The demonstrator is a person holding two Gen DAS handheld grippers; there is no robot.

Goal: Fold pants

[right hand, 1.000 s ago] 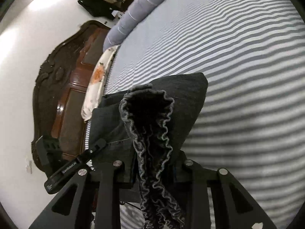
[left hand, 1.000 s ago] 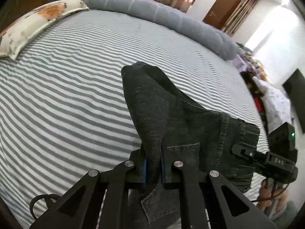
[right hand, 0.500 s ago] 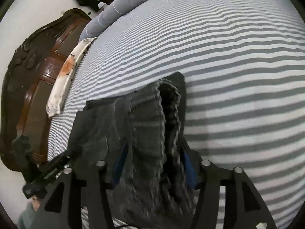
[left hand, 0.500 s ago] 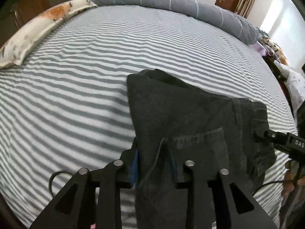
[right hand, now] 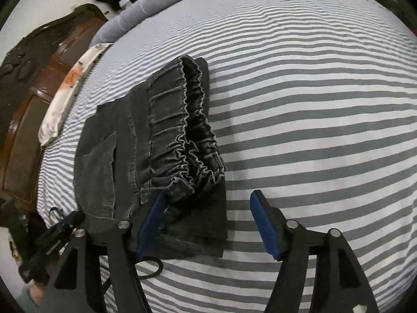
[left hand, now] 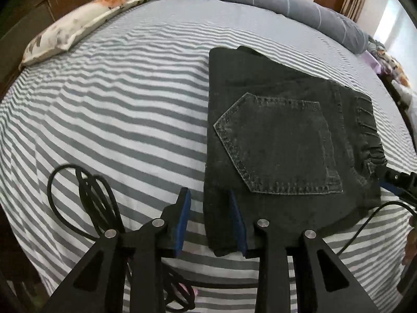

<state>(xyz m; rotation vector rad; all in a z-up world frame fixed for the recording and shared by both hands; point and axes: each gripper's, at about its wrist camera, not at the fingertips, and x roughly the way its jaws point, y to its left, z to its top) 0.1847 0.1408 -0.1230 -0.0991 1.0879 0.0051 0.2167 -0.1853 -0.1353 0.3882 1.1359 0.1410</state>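
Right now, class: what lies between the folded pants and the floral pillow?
Only bare striped bedsheet separates the black denim pants from the floral pillow; the left wrist view shows it best.

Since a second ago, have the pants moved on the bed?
Yes. The pants, then bunched and lifted in both claws, now lie flat on the striped sheet, released.

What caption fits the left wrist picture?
Folded black pants lie on the striped bed; the open left claw straddles their corner.
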